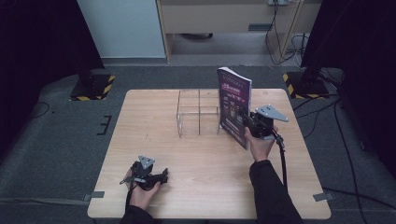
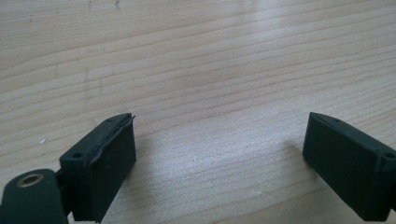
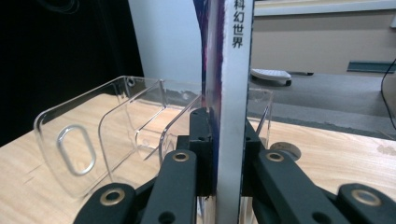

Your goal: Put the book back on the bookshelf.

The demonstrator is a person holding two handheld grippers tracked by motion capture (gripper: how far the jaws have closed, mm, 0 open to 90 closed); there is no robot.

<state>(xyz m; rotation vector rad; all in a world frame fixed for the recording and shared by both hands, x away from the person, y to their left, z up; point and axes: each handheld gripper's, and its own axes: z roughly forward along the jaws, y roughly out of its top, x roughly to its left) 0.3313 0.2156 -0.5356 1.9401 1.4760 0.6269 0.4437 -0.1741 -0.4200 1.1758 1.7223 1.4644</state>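
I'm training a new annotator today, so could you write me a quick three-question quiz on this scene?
1. True or false: the right gripper is clamped on the spine of the upright magazine.
2. Which best describes the left gripper? A) holding the magazine B) open over the bare table C) inside the clear divider
3. Where does the clear acrylic divider sit relative to the magazine in the high view?

Key: 1. True. 2. B. 3. Just to its left, empty, at the table's far middle.
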